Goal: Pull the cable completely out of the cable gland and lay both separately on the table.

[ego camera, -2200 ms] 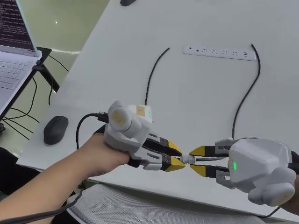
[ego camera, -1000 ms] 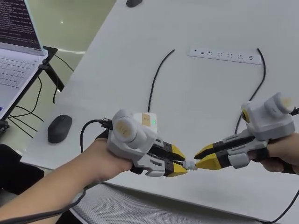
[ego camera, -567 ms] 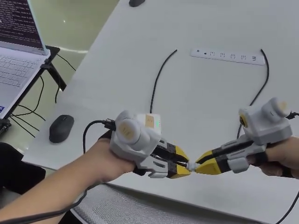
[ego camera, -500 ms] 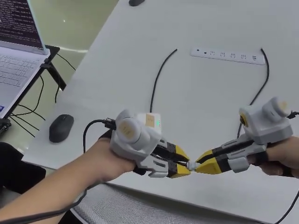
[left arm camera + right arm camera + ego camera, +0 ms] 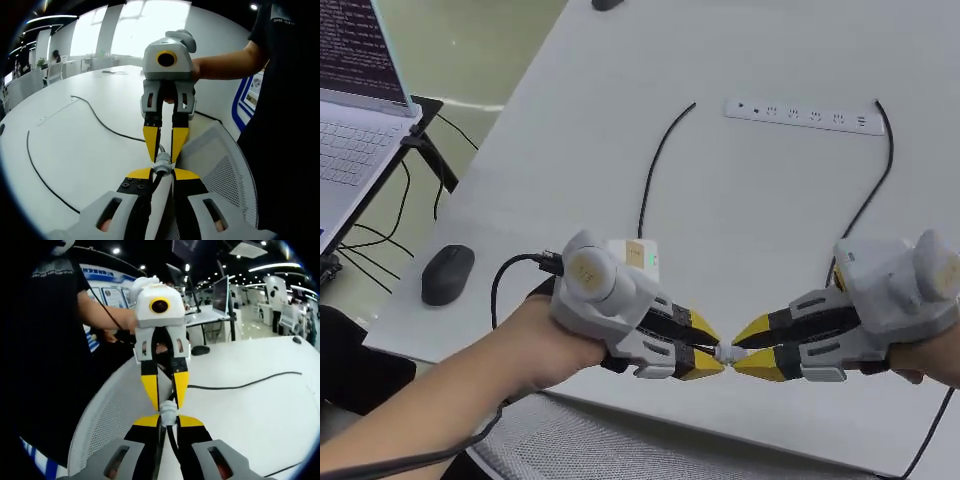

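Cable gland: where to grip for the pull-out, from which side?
The black cable leaves the cable gland toward the right gripper. So the left gripper likely does best coming end-on from the opposite side, jaws across the gland's short white body.

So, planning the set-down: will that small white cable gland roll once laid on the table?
Probably: the cable gland looks round-bodied and the table is smooth, so it may roll. It seems light, held by just the tips of the left gripper and right gripper.
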### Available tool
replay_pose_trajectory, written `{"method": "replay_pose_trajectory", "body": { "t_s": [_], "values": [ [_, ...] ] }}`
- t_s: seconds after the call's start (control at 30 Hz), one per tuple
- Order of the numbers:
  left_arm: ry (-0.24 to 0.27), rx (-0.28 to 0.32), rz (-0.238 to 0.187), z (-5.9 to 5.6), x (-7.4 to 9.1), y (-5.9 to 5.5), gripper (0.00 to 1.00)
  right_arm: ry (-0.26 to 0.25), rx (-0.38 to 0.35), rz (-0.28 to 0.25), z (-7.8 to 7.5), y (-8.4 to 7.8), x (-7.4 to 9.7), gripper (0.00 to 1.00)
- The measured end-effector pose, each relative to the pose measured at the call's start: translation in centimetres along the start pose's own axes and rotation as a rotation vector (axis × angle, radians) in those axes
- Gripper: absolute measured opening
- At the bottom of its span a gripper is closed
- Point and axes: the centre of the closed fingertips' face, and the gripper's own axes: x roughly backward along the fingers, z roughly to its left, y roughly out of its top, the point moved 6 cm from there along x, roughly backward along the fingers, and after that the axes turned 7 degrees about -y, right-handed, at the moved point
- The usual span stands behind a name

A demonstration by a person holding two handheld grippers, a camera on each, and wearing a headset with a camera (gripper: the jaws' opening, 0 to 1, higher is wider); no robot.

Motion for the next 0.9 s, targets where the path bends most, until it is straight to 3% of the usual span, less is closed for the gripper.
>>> {"method": "replay_pose_trajectory", "body": {
  "t_s": [0.17, 0.2, 0.33, 0.63, 0.9],
  "values": [
    [0.002, 0.032, -0.019, 0.1, 0.2, 0.0, 0.15, -0.107, 0.14, 0.03, 0.3, 0.0, 0.0, 0.07],
    [0.003, 0.032, -0.021, 0.1, 0.2, 0.0, 0.15, -0.144, 0.205, 0.045, 0.4, 0.1, 0.0, 0.07],
    [0.003, 0.051, -0.038, 0.2, 0.4, 0.0, 0.15, -0.22, 0.334, 0.076, 0.9, 0.3, -0.2, 0.07],
    [0.001, 0.064, -0.055, 0.4, 0.2, 0.2, 0.15, -0.257, 0.389, 0.101, 0.9, 0.4, 0.1, 0.08],
    [0.007, 0.06, -0.064, 0.6, 0.2, 0.4, 0.15, -0.264, 0.355, 0.097, 0.6, 0.6, 0.2, 0.08]
  ]
}}
